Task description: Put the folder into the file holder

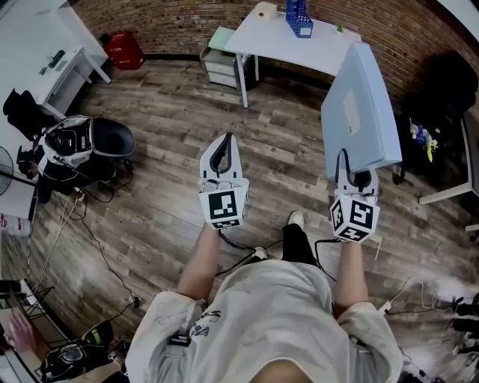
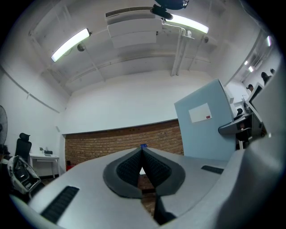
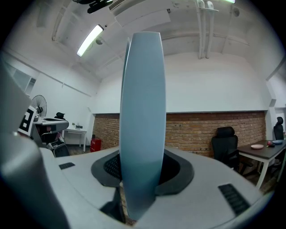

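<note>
— What's ahead?
— A white counter point(image 1: 329, 48) by the brick wall point(image 1: 187, 22), with a drawer unit point(image 1: 221, 63) under its left end. Bare wooden floor point(image 1: 172, 127) lies between.
— The file holder point(image 1: 299, 19)?
— Probably that small blue rack on the counter — too small to be sure.
— The claws?
— The right claw point(image 1: 350, 166) pinches the pale blue folder point(image 1: 359, 112) upright. The left claw point(image 1: 224, 141) is pressed together, empty.

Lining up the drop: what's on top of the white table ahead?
A blue file holder, a pale object and a small green item. The folder hides the table's right end.
</note>
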`<state>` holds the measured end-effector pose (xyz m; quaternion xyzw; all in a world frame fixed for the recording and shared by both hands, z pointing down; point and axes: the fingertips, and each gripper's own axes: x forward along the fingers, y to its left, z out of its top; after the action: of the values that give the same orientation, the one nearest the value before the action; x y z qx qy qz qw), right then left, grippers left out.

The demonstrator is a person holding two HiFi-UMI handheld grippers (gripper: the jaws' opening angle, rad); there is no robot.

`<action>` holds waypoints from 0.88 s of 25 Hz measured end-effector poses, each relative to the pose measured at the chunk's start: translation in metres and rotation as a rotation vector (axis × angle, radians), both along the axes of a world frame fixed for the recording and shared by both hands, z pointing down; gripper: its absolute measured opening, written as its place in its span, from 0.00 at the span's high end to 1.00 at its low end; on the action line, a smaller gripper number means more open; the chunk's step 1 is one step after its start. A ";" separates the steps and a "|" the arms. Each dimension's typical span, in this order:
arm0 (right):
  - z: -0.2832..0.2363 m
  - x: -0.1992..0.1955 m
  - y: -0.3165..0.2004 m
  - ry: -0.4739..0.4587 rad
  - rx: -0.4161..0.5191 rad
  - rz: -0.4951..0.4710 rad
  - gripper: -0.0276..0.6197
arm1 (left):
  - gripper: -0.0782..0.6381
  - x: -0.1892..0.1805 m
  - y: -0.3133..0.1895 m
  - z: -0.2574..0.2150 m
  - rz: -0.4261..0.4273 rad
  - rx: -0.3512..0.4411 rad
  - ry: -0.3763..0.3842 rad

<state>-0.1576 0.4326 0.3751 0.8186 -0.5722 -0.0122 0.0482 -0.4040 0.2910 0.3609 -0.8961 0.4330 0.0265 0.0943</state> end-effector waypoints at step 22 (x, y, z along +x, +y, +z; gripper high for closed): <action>0.037 0.185 -0.126 -0.088 -0.011 -0.019 0.68 | 0.87 0.191 -0.120 0.024 -0.035 -0.064 -0.049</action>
<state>0.0275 0.3069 0.4123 0.8125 -0.5817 0.0265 0.0273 -0.2125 0.1711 0.3848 -0.8914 0.4466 -0.0110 0.0766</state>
